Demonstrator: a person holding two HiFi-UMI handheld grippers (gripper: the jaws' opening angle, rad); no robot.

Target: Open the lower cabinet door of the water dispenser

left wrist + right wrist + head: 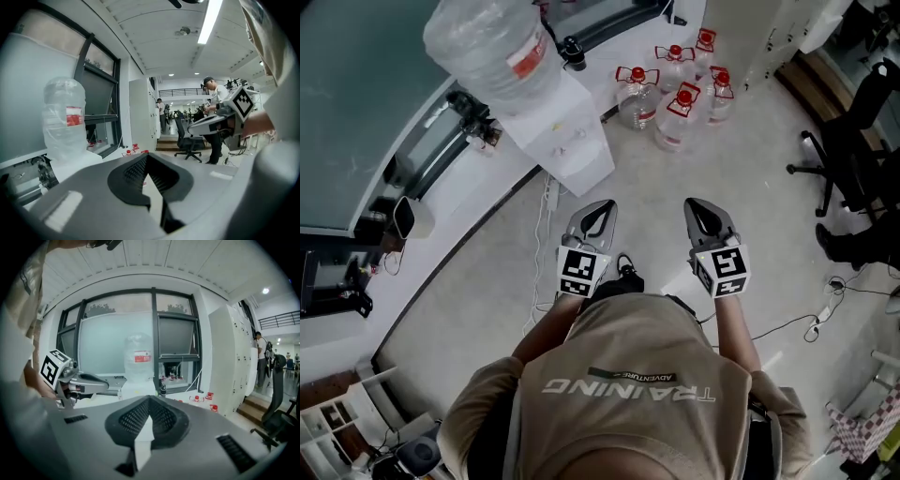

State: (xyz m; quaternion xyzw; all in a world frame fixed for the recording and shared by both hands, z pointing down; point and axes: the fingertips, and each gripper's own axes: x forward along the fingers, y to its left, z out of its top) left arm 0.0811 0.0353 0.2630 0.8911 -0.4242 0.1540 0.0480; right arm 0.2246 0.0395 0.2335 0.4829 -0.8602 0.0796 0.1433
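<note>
The white water dispenser (570, 141) stands ahead of me with a large clear bottle (487, 42) on top. From above, its lower cabinet door does not show. My left gripper (601, 206) and right gripper (697, 205) are held side by side above the floor, short of the dispenser and apart from it. Both are shut with nothing between the jaws. In the left gripper view the bottle (65, 119) stands at the left beyond the closed jaws (146, 156). The right gripper view shows the dispenser (137, 389) straight ahead past the closed jaws (149, 398).
Several clear water jugs with red caps (675, 89) stand on the floor right of the dispenser. A power strip and cable (550, 194) lie at its foot. An office chair (848, 141) and floor cables (825, 314) are at the right. A window ledge (459, 197) runs along the left.
</note>
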